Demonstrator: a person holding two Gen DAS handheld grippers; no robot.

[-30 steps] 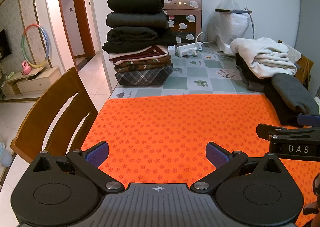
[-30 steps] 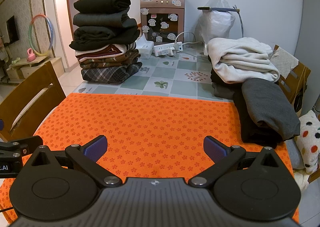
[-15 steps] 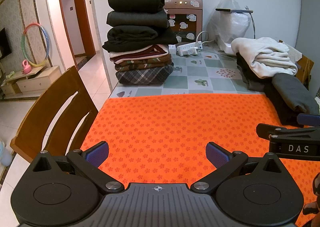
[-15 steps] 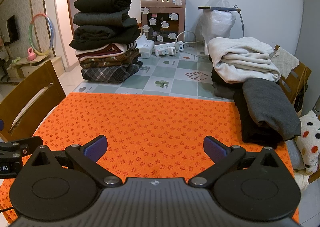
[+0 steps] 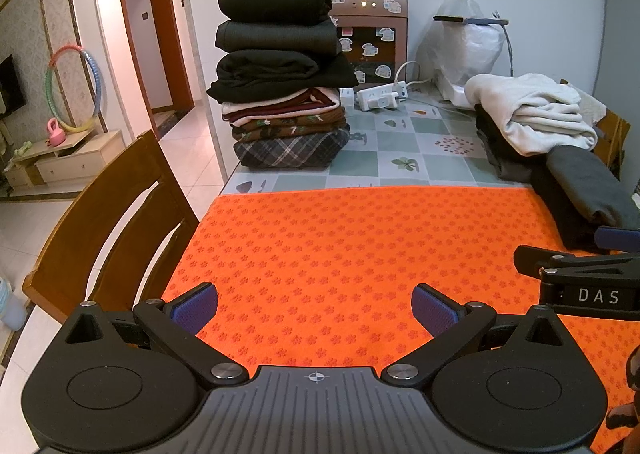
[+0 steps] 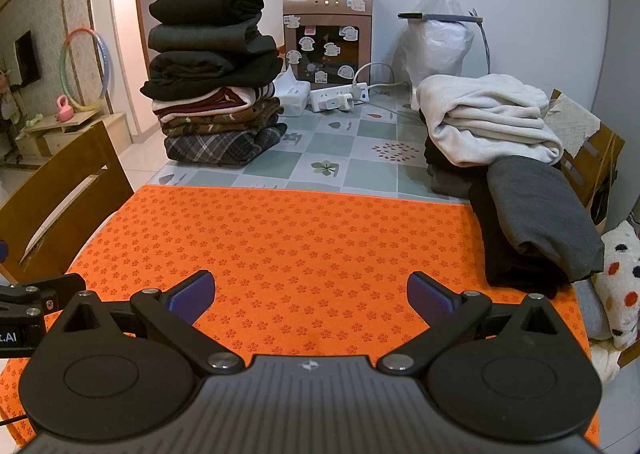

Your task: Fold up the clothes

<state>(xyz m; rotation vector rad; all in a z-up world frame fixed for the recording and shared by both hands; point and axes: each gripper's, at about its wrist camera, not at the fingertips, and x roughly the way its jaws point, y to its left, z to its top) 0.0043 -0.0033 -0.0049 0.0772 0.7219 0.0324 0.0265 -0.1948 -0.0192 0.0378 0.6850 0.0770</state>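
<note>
Desk (image 6: 360,157): tiled top at the back, orange mat (image 6: 304,238) laid over the near half; no garment is spread on the mat. Folded stack (image 6: 212,85): seven or so garments, piled squarely at the far left, judged done. Unfolded heap (image 6: 504,157): white, grey and black clothes bundled at the right edge, partly overlapping the mat, judged left to do. Left hand-held gripper (image 5: 314,308): jaws released, nothing held, hovering over the mat. Right hand-held gripper (image 6: 310,296): likewise released and empty. Next garment not yet fetched.
</note>
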